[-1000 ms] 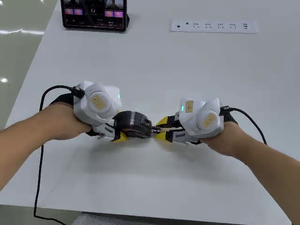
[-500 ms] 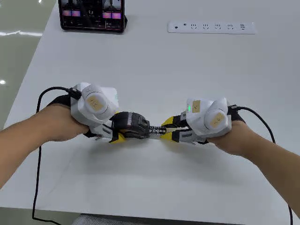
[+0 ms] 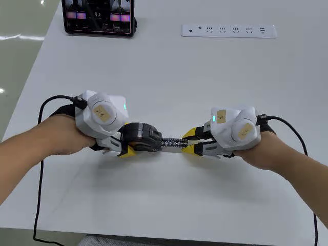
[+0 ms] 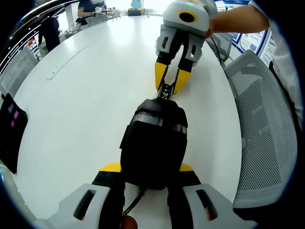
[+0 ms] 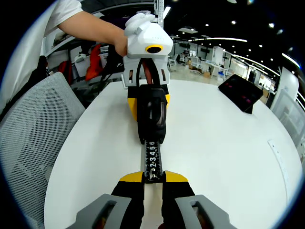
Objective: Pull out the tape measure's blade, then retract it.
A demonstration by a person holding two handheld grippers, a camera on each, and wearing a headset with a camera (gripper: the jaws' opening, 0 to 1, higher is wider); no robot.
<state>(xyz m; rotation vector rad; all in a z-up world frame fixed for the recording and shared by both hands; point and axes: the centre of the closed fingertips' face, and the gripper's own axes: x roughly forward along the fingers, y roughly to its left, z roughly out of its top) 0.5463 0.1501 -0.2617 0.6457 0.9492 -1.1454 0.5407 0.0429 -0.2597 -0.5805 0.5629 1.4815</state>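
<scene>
My left gripper (image 3: pixel 128 145) is shut on a black tape measure (image 3: pixel 142 138), held just above the white table (image 3: pixel 169 77). A short length of the blade (image 3: pixel 173 143) runs right from the case to my right gripper (image 3: pixel 188 141), which is shut on the blade's tip. In the left gripper view the tape measure (image 4: pixel 153 143) sits between my yellow-tipped jaws, with the right gripper (image 4: pixel 169 82) beyond it. In the right gripper view the blade (image 5: pixel 152 156) shows numbers up to 6 and leads from my right gripper (image 5: pixel 153 177) to the case (image 5: pixel 151 114).
A dark tablet (image 3: pixel 98 15) stands at the table's far left and a white power strip (image 3: pixel 228 31) lies at the far right. A black cable (image 3: pixel 41 174) trails from the left gripper over the front edge. A grey mesh chair (image 4: pixel 259 119) stands beside the table.
My right gripper has moved right, away from the case, and more blade shows between the two grippers. The left gripper and case have held about still.
</scene>
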